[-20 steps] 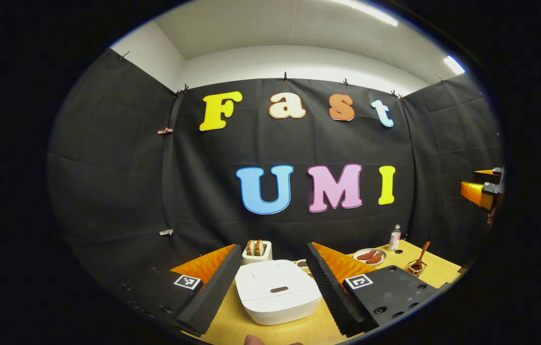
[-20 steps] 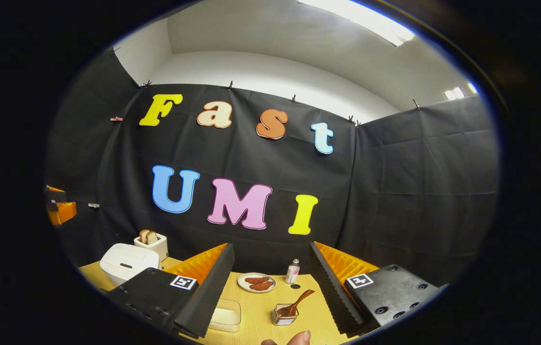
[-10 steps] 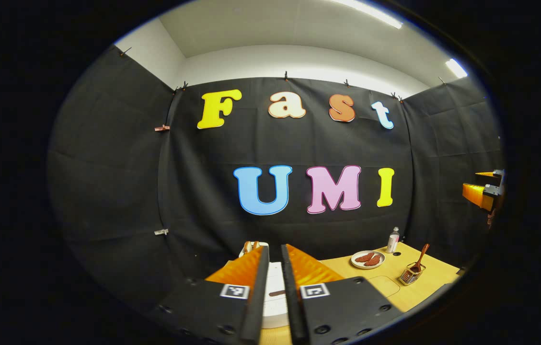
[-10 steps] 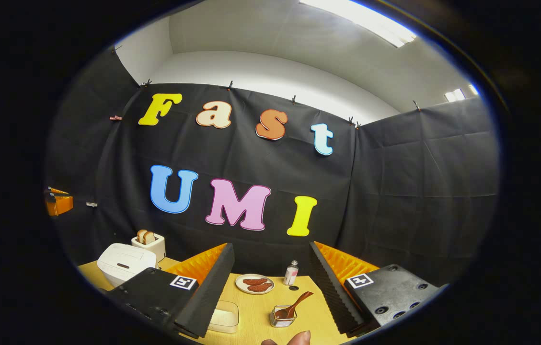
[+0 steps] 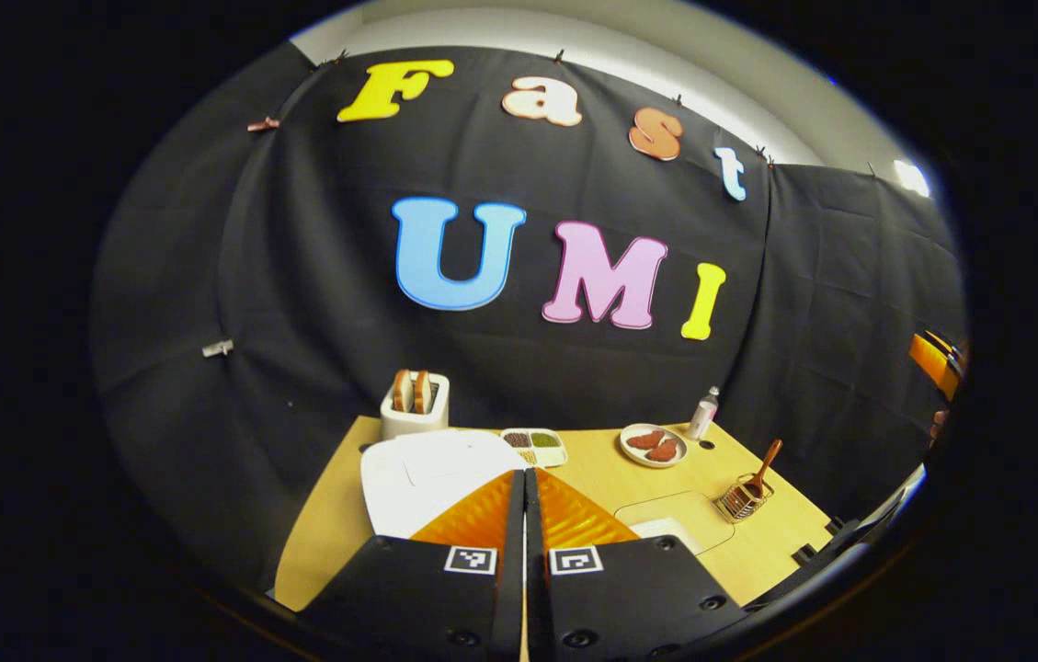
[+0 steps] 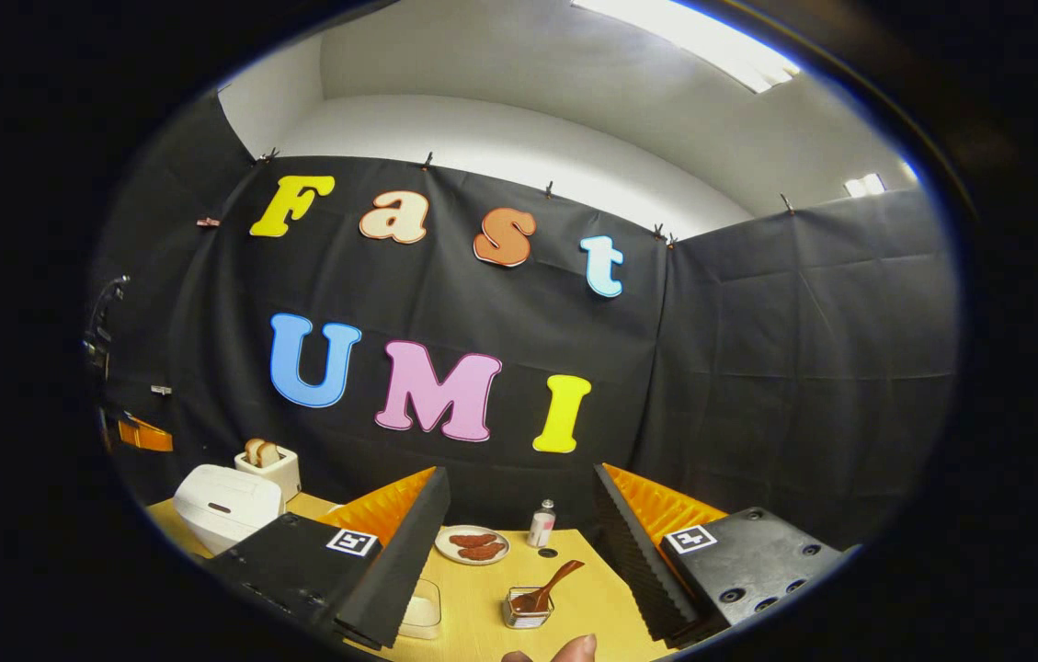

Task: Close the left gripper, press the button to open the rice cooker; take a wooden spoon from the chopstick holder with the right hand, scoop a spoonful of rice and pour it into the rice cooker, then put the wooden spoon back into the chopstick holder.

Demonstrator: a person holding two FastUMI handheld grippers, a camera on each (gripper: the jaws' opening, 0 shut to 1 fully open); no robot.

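The white rice cooker (image 5: 422, 473) sits with its lid down at the table's left. My left gripper (image 5: 523, 475) is shut with nothing in it, its tips over the cooker's front; whether they touch it is hidden. In the right gripper view the cooker (image 6: 224, 504) shows its brown button, and the left gripper (image 6: 140, 432) hangs above and to the left of it. The wooden spoon (image 6: 553, 583) stands in the wire chopstick holder (image 6: 526, 609), straight ahead of my open right gripper (image 6: 519, 478). The clear rice container (image 6: 422, 611) lies left of the holder. The spoon (image 5: 765, 460) and holder (image 5: 741, 498) also show in the left gripper view.
A toaster (image 5: 415, 405) with bread stands behind the cooker. A divided condiment tray (image 5: 532, 444), a plate of sausages (image 5: 654, 444) and a small bottle (image 5: 707, 412) line the back of the wooden table (image 5: 325, 542). A fingertip (image 6: 566, 651) shows at the bottom edge.
My left gripper went from open to fully shut and tilted down over the rice cooker. The right gripper stayed open and hardly moved.
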